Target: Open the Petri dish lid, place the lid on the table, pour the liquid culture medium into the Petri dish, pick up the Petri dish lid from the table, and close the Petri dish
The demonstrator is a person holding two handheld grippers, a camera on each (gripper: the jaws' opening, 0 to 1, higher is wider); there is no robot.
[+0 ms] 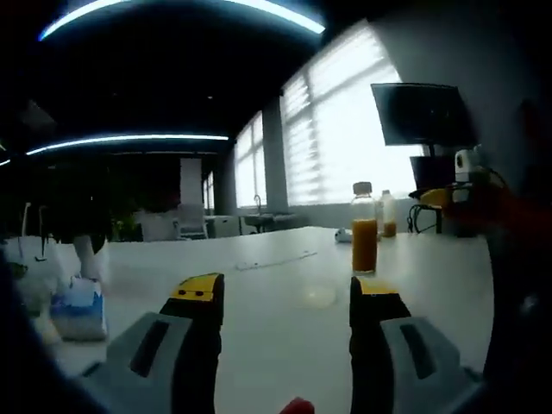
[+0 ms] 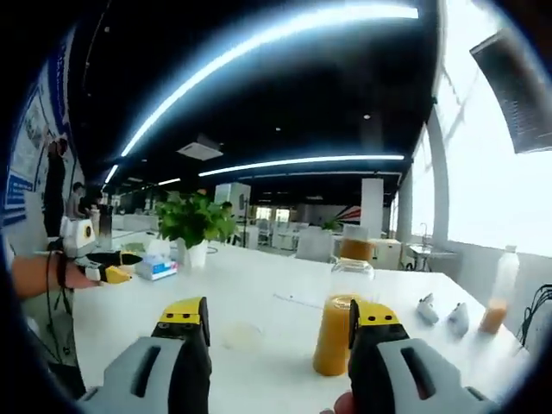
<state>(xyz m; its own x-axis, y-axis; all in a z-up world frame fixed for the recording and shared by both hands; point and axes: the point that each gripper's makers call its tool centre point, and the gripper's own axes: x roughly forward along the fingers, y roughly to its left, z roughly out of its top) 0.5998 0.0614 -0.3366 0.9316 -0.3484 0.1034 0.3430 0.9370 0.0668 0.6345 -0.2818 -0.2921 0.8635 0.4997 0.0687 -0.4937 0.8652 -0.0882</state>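
The Petri dish point(image 1: 317, 295) is a faint clear disc lying on the white table point(image 1: 259, 336), just ahead of my left gripper point(image 1: 288, 293), which is open with nothing between its jaws. Further back stands a glass bottle point(image 1: 364, 235) of orange liquid. In the right gripper view the same bottle point(image 2: 339, 332) stands close in front, partly behind the right-hand jaw of my right gripper point(image 2: 281, 316), which is open and holds nothing. The dish point(image 2: 241, 335) lies left of the bottle. A hand holds the left gripper point(image 2: 110, 269) at the far left.
A tissue pack point(image 1: 78, 312) lies at the left. A small bottle point(image 1: 388, 214) and a monitor point(image 1: 423, 114) stand at the back right. In the right gripper view a potted plant point(image 2: 194, 226) stands behind the table point(image 2: 259, 289), and two small objects point(image 2: 442, 315) lie beside another bottle point(image 2: 498, 302).
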